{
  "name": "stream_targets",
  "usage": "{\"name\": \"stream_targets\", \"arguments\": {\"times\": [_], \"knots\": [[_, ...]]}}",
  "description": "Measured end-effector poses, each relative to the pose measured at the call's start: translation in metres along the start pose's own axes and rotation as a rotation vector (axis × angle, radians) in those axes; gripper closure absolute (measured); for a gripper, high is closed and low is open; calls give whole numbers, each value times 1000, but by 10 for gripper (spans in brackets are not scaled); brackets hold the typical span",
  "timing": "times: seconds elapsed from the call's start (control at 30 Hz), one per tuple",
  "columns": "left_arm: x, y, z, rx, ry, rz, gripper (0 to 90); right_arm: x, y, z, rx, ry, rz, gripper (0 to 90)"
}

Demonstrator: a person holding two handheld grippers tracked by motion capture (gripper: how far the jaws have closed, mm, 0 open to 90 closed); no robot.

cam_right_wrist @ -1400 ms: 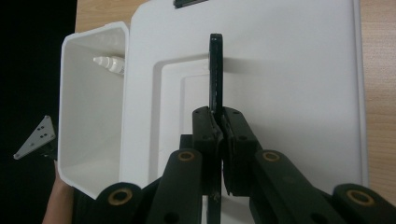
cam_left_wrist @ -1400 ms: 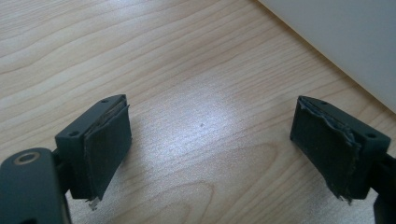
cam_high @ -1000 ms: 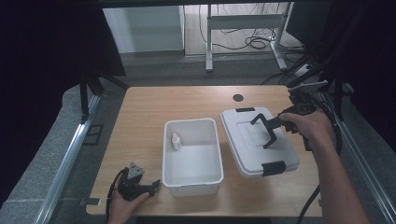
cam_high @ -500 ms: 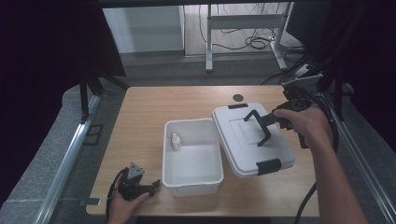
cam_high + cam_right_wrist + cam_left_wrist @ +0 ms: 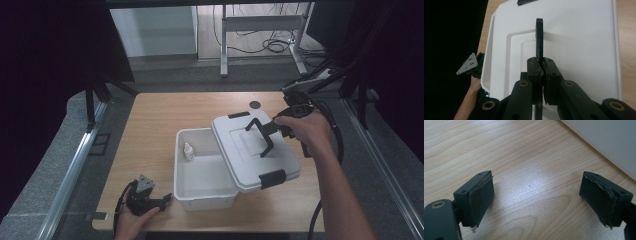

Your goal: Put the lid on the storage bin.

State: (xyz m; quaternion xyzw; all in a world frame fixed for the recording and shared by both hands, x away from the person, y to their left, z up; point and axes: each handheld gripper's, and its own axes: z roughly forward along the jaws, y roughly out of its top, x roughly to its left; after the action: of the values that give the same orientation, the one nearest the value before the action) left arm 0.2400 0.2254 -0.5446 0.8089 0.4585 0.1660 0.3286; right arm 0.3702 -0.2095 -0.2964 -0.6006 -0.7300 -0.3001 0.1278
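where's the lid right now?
High view: the white lid hangs tilted by its black handle in the right gripper, overlapping the right rim of the open white bin, right of table centre.

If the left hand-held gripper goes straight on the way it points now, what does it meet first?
Most likely the white bin. The left hand-held gripper rests open on the table, pointing toward the bin's near left corner, with bare wood between. In the left gripper view the bin's wall sits to the upper right, so it may only graze it.
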Motion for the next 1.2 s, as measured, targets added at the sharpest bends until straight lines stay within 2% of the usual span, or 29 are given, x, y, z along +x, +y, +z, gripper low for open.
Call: {"name": "stream_targets", "arguments": {"times": [0.03, 0.53, 0.8, 1.07, 1.2], "knots": [[0, 0, 0, -1, -1, 1, 123, 6, 1, 5, 5, 0, -7, 851], [-1, -1, -1, 0, -8, 5, 123, 36, 5, 33, 33, 17, -23, 851], [-1, -1, -1, 1, -9, 7, 121, 46, 2, 42, 30, 19, -1, 850], [0, 0, 0, 0, -13, 12, 120, 50, -5, 47, -6, 11, 70, 851], [0, 0, 0, 0, -13, 12, 120, 52, -11, 57, -19, -7, 122, 850]]}}
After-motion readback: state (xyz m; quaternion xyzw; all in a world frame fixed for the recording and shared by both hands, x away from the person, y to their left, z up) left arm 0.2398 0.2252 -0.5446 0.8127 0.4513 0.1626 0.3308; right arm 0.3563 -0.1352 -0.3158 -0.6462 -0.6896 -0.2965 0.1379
